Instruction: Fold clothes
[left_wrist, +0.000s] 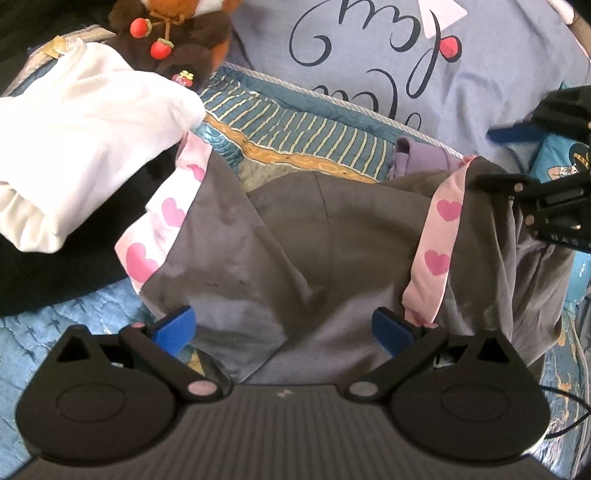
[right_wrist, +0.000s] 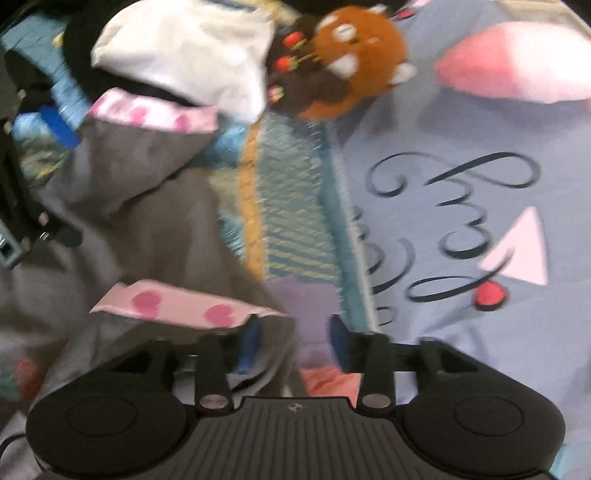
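I count one grey garment (left_wrist: 295, 240) with two pink heart-print bands on the bed, one plush toy (right_wrist: 354, 55), and my left tool (left_wrist: 284, 328) and right tool (right_wrist: 295, 343) both released.

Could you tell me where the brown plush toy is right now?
The brown plush toy lies at the top left of the left wrist view, beside the white garment.

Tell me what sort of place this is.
Most likely a bedroom, with the folding done on a bed. A quilted blue bedspread lies under the grey garment, a large pale-blue pillow with script lettering sits behind it, and a brown plush toy rests nearby.
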